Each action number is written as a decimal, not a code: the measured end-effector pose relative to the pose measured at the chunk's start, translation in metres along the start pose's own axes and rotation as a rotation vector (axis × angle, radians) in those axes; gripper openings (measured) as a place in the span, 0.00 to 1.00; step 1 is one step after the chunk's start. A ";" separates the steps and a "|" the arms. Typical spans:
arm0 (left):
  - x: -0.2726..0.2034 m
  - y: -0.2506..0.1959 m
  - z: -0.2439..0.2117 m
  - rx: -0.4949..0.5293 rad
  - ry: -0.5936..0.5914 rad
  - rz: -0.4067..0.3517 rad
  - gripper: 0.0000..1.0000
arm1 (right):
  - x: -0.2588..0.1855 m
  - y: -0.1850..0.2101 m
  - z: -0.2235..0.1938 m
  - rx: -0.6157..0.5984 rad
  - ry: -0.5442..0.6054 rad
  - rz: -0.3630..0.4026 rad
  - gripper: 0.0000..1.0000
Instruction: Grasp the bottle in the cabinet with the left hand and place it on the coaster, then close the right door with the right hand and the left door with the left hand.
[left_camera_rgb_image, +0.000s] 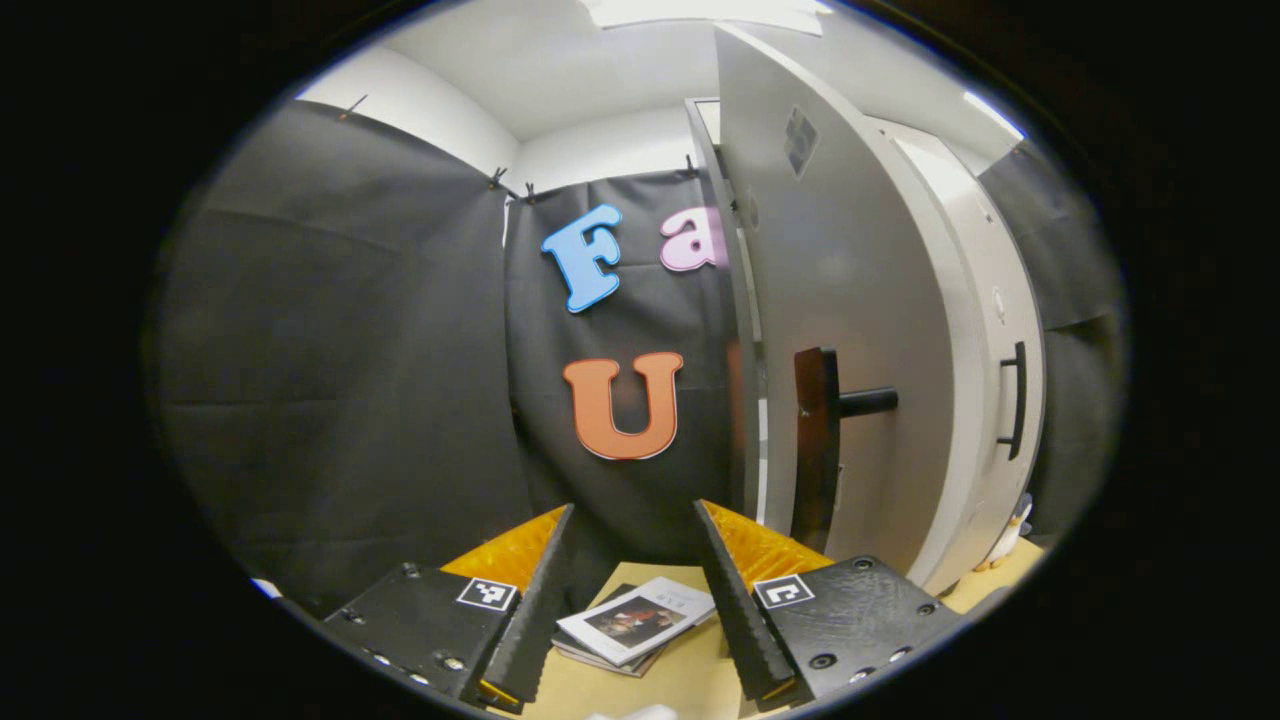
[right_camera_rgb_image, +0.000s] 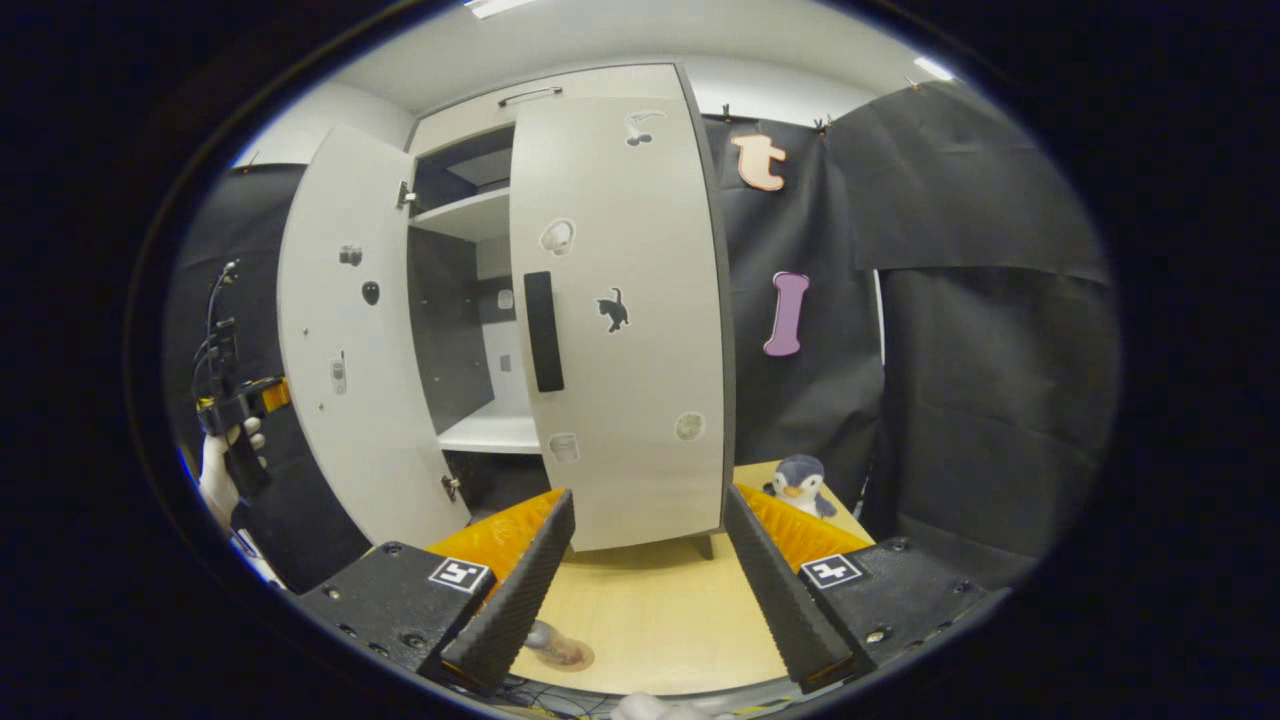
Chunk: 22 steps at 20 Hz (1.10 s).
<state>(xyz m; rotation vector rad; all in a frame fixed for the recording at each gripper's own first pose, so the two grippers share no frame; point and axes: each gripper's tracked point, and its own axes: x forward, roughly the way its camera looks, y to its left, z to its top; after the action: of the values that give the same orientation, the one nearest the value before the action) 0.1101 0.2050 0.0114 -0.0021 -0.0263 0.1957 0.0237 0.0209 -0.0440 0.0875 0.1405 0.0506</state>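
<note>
Cabinet (right_camera_rgb_image: 540, 95) space is seen in the right gripper view through the gap beside the open left door (right_camera_rgb_image: 340, 330). An upper shelf (right_camera_rgb_image: 470, 215) and a lower shelf (right_camera_rgb_image: 490, 432) are shown there, and what rests on them cannot be made out. The right door (right_camera_rgb_image: 640, 380) lies across the front of the cabinet, its dark handle (right_camera_rgb_image: 543, 330) facing the camera.

A round brownish coaster (right_camera_rgb_image: 572, 656) is seen on the near part of the table (right_camera_rgb_image: 660, 610). A small grey shape on it is taken for the bottle (right_camera_rgb_image: 540, 634), though it is partly hidden. It lies just beside the left finger of the right gripper (right_camera_rgb_image: 648, 495), low and near. That gripper is spread wide with nothing held.

The left gripper (left_camera_rgb_image: 632, 510) is likewise released, its fingers apart and a stack of books (left_camera_rgb_image: 640, 620) seen between them on the table. It is held in a hand (right_camera_rgb_image: 215, 475) at the far left, outside the open left door and well apart from the coaster.

A penguin toy (right_camera_rgb_image: 800, 483) stands on the table to the right of the cabinet.
</note>
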 end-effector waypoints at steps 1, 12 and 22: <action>-0.001 -0.006 0.000 -0.003 -0.002 -0.011 0.71 | 0.000 0.000 0.001 -0.001 -0.002 0.001 0.98; -0.005 -0.075 0.002 -0.028 0.017 -0.114 0.71 | 0.001 -0.010 0.008 -0.006 -0.008 -0.008 0.98; -0.008 -0.120 -0.005 -0.065 0.071 -0.203 0.99 | -0.001 -0.017 0.015 -0.007 -0.019 -0.008 0.98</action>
<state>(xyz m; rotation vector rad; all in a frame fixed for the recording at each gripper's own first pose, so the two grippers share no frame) 0.1256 0.0853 0.0065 -0.0707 0.0375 -0.0088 0.0257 0.0023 -0.0307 0.0806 0.1213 0.0422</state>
